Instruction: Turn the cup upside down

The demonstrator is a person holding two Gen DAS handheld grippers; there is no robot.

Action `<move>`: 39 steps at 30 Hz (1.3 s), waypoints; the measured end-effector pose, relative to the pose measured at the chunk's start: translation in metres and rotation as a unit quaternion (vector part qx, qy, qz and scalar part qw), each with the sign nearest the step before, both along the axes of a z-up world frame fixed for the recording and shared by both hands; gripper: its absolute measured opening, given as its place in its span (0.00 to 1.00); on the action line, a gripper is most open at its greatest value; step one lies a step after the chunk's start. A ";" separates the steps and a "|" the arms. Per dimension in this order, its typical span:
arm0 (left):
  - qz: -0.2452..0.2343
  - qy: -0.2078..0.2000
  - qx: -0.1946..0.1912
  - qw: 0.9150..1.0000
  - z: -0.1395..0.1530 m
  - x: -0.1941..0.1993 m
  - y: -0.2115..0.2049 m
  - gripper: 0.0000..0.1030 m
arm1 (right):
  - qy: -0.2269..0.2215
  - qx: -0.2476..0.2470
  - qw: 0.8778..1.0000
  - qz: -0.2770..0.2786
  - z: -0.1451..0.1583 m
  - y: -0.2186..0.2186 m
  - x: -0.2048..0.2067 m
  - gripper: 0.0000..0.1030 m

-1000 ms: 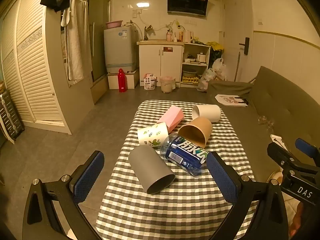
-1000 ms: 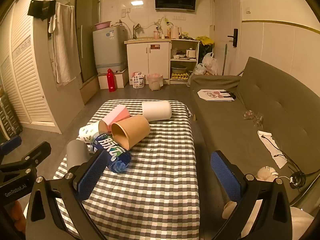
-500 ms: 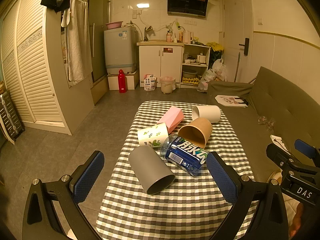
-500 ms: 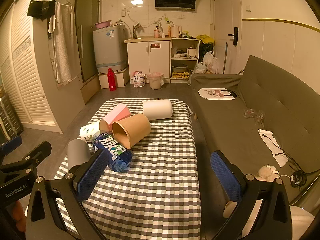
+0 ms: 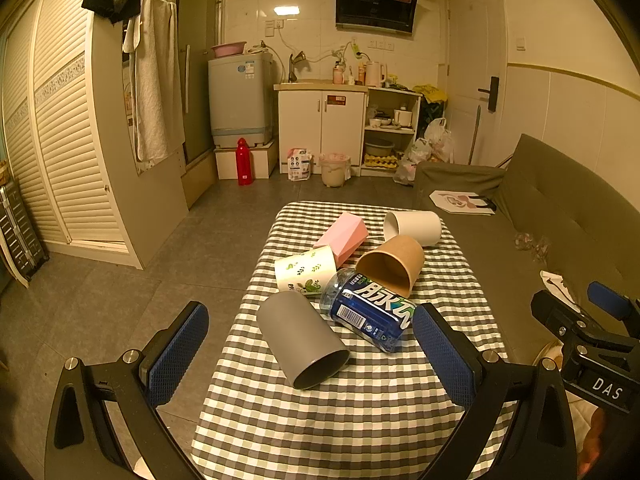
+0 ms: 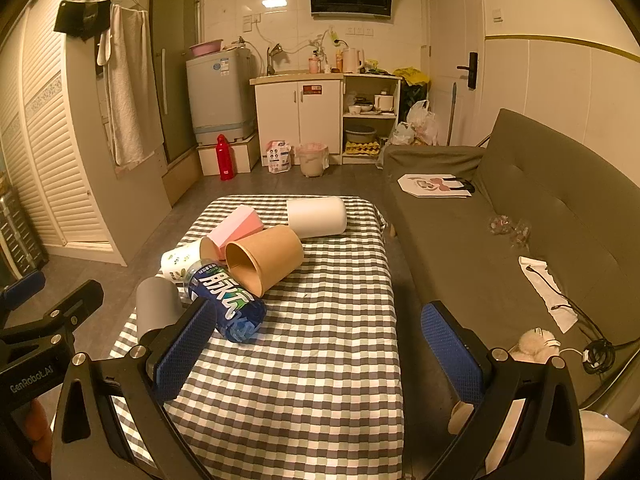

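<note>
Several cups lie on their sides on the checked table (image 5: 360, 420): a grey cup (image 5: 300, 338) nearest, a leaf-print cup (image 5: 306, 274), a pink cup (image 5: 342, 236), a brown cup (image 5: 394, 264) and a white cup (image 5: 414, 227). In the right wrist view they show as the grey cup (image 6: 156, 308), brown cup (image 6: 266, 258) and white cup (image 6: 318, 216). My left gripper (image 5: 310, 354) is open, hovering in front of the grey cup with nothing between its fingers. My right gripper (image 6: 318, 342) is open above the table's right half, holding nothing.
A blue-labelled water bottle (image 5: 368, 312) lies among the cups. A grey sofa (image 6: 500, 216) runs along the table's right side. Tiled floor lies to the left, with a slatted wardrobe (image 5: 60, 152) and kitchen cabinets (image 5: 324, 128) beyond.
Both views have shifted only slightly; the cups and bottle stay where they were and both grippers remain open.
</note>
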State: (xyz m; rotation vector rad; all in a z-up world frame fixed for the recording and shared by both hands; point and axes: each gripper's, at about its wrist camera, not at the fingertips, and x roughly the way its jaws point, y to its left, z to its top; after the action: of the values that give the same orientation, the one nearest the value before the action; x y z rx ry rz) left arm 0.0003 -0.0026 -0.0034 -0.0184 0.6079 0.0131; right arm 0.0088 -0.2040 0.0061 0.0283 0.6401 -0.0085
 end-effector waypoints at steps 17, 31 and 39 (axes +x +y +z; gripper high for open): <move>0.000 0.000 0.000 1.000 -0.002 0.000 0.000 1.00 | 0.003 0.001 1.000 0.003 -0.002 0.004 0.000 1.00; 0.000 0.001 0.000 1.000 0.000 -0.001 0.000 1.00 | 0.004 0.002 1.000 0.003 -0.003 0.004 0.000 1.00; 0.000 0.001 -0.001 1.000 0.000 0.000 0.000 1.00 | 0.005 0.002 1.000 0.005 -0.005 0.008 -0.001 1.00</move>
State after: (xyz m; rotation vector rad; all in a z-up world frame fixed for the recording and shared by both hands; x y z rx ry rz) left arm 0.0001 -0.0021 -0.0035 -0.0199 0.6104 0.0126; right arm 0.0082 -0.1962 0.0013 0.0300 0.6509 0.0017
